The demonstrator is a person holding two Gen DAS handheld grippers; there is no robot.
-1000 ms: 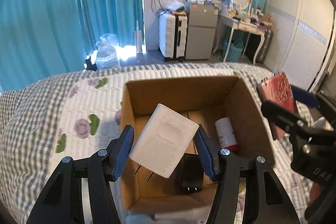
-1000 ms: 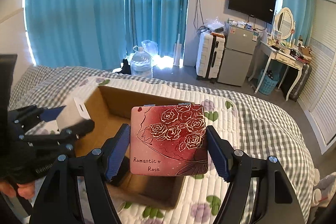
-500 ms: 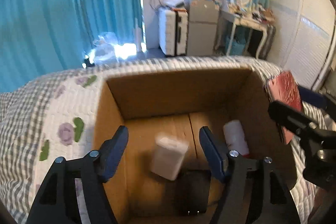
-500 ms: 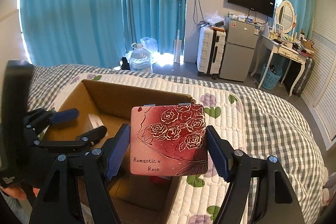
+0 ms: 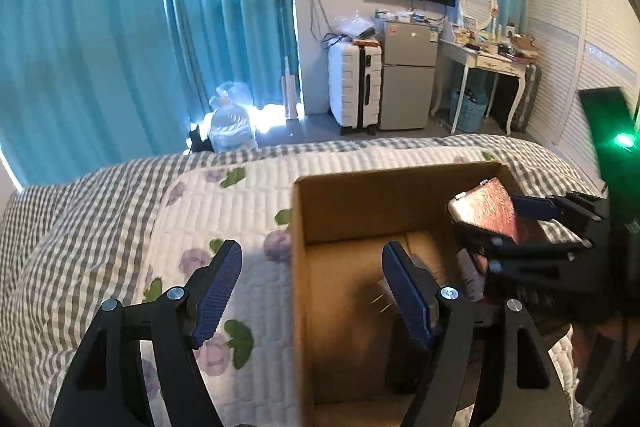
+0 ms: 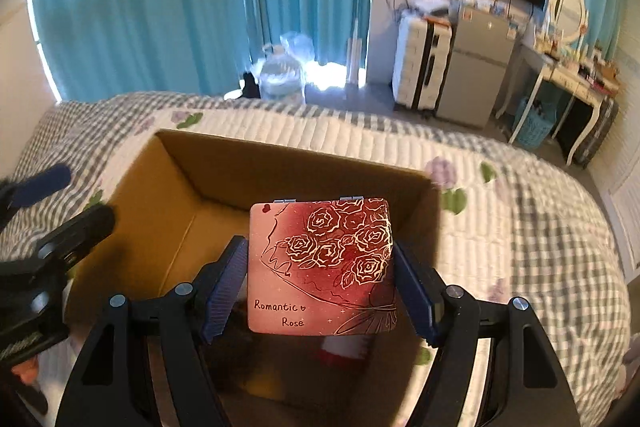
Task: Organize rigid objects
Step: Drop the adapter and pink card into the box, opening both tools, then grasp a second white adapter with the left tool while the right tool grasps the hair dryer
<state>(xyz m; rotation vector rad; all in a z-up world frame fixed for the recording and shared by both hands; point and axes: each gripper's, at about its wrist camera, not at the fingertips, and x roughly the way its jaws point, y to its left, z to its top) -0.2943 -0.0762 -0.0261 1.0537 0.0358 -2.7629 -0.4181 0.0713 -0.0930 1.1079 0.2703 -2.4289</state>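
An open cardboard box [image 5: 392, 187] [image 6: 280, 163] stands on the bed. My right gripper [image 6: 320, 251] is shut on a red tin [image 6: 322, 263] printed with roses and "Romantic Rose", and holds it over the inside of the box. In the left wrist view the right gripper [image 5: 506, 225] and the tin [image 5: 488, 207] hang above the box's right side. My left gripper [image 5: 311, 255] straddles the box's left wall; its jaws are opening with nothing between them. A white charger lies in the box, only its prongs [image 5: 379, 301] showing behind my finger. A red-and-white cylinder [image 6: 344, 351] lies on the box floor.
The box sits on a white quilt with purple flowers [image 5: 216, 211] over a grey checked blanket [image 6: 552, 239]. Past the bed are teal curtains [image 5: 100, 39], a water jug [image 5: 232, 127], a white suitcase [image 5: 354, 87], a small fridge [image 5: 408, 75] and a dressing table [image 5: 492, 59].
My left gripper let go of the white charger, which dropped into the box, then opened wider and shifted left. My right gripper brought the red tin down over the box.
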